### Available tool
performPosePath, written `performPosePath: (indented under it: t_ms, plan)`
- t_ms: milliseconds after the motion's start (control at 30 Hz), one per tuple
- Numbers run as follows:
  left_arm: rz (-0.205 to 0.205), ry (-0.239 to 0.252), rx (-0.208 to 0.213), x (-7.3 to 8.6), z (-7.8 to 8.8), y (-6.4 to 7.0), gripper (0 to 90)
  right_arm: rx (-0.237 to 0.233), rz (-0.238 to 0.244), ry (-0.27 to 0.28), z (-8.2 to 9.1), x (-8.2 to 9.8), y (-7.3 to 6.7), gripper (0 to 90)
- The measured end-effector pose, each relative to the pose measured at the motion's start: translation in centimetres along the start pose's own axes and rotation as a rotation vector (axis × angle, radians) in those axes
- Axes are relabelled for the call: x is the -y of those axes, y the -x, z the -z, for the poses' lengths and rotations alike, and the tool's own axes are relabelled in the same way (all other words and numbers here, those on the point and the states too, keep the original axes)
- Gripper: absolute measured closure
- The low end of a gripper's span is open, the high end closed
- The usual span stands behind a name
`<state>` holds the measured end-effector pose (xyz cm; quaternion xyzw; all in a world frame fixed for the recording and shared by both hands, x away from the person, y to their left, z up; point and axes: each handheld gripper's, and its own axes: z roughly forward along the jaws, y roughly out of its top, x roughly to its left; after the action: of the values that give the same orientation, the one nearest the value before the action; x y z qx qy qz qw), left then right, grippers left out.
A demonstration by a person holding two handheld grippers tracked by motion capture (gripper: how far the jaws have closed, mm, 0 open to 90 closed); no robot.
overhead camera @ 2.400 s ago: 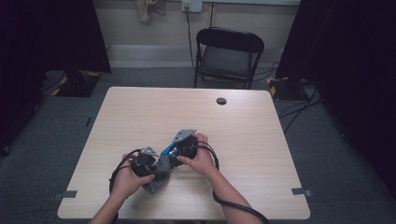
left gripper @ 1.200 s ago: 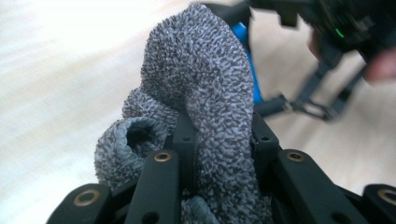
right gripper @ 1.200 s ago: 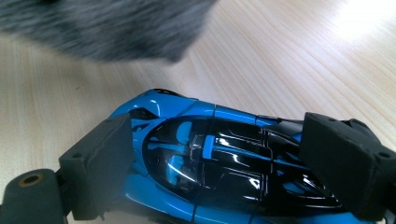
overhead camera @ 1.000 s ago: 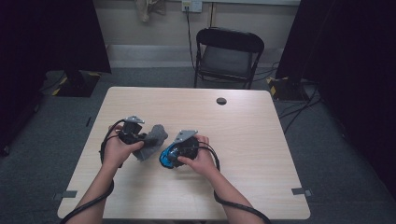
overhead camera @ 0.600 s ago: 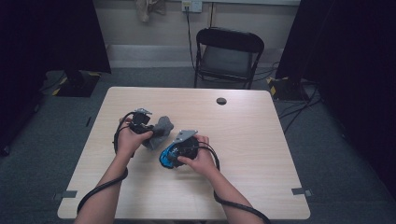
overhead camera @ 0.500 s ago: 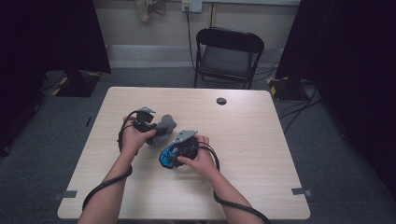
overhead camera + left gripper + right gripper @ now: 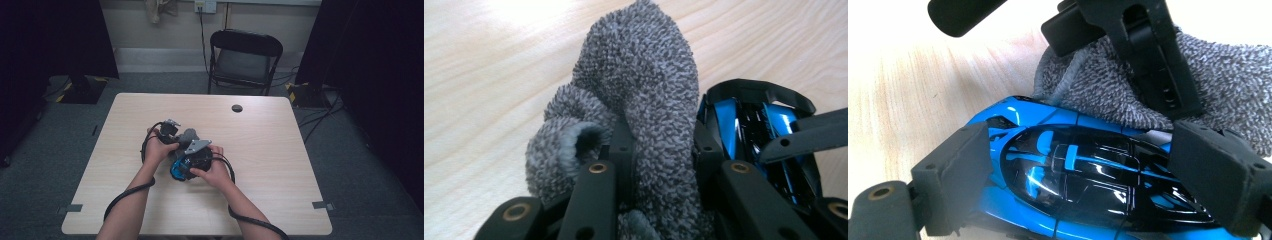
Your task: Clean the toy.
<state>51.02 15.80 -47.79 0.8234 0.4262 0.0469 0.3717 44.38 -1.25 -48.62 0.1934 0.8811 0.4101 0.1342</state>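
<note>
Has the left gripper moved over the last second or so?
Yes. The left gripper, holding the grey cloth, came from the table's left part toward the blue toy car.

- This looks like a test room or lab.
- Dark curtains [image 7: 55,40] hang on both sides.
- One bare wooden worktop [image 7: 280,165] stands on grey carpet [image 7: 45,165].
- A black folding chair [image 7: 243,60] waits behind, and cables [image 7: 320,117] lie around.

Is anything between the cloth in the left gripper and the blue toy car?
Nothing visible. The grey cloth, clamped in the left gripper, already lies against the blue car, which the right gripper holds over the table.
</note>
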Motion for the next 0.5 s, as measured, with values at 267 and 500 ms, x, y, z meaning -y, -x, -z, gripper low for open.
performPosePath:
  t_ms: [267,500]
  plan:
    - [0.056,0.058,-0.029,0.50,0.65,-0.61,52.0,-0.002,0.003,0.005,0.01,0.06,0.04,9.9]
    - [0.053,0.035,-0.018,0.82,0.60,-0.54,63.0,-0.002,0.000,0.001,0.00,0.01,0.02,9.9]
